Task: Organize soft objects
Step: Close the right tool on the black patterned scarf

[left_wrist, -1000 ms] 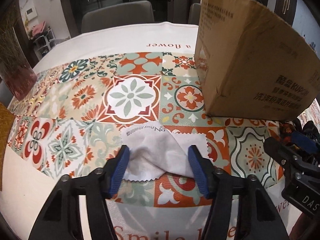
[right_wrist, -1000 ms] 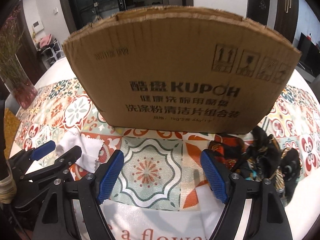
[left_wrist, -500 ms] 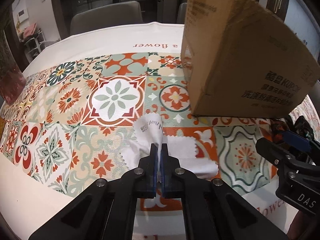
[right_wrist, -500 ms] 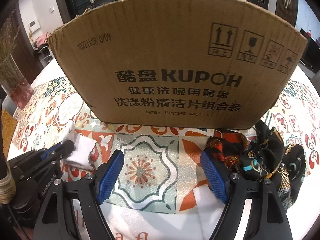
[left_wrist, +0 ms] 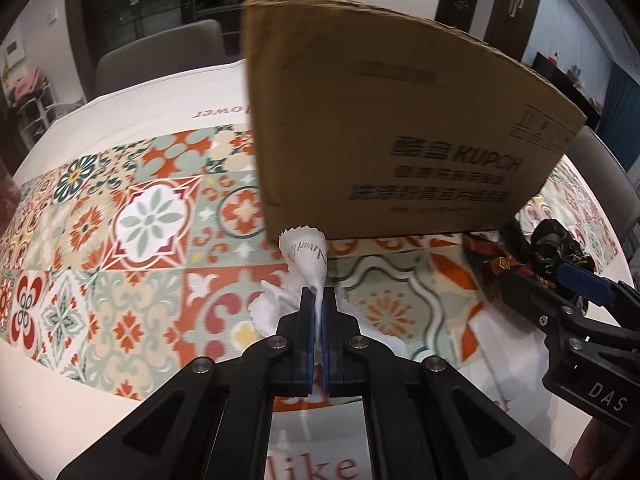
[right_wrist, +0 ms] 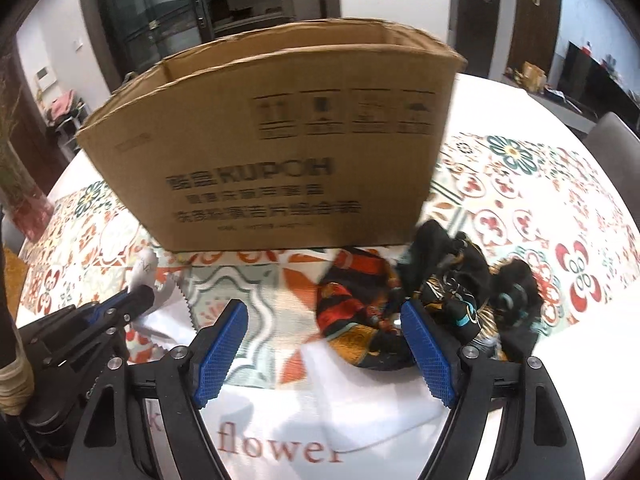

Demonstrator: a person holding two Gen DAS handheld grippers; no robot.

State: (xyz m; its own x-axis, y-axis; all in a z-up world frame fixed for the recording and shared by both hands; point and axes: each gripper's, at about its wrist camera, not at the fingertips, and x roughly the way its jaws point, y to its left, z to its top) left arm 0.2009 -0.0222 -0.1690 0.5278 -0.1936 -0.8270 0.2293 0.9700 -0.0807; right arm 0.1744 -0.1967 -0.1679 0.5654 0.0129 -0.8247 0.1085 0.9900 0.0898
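Left gripper (left_wrist: 318,294) has its jaws clamped on the white cleaning cloth (left_wrist: 308,256), mid-frame. The big cardboard box (left_wrist: 384,136) looms right behind it. Right gripper (right_wrist: 324,344) jaws are wide open with nothing between them, the dark patterned scarf (right_wrist: 432,296) bunched at centre-right on the tiled worktop (right_wrist: 540,208).

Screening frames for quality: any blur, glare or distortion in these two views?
Left wrist view: print on the cardboard box is motion-smeared, the left gripper and pinched white cloth stay sharp. Right wrist view: box print and the dark patterned scarf are blurred. Both show fisheye bowing and dark corners; no strong glare.
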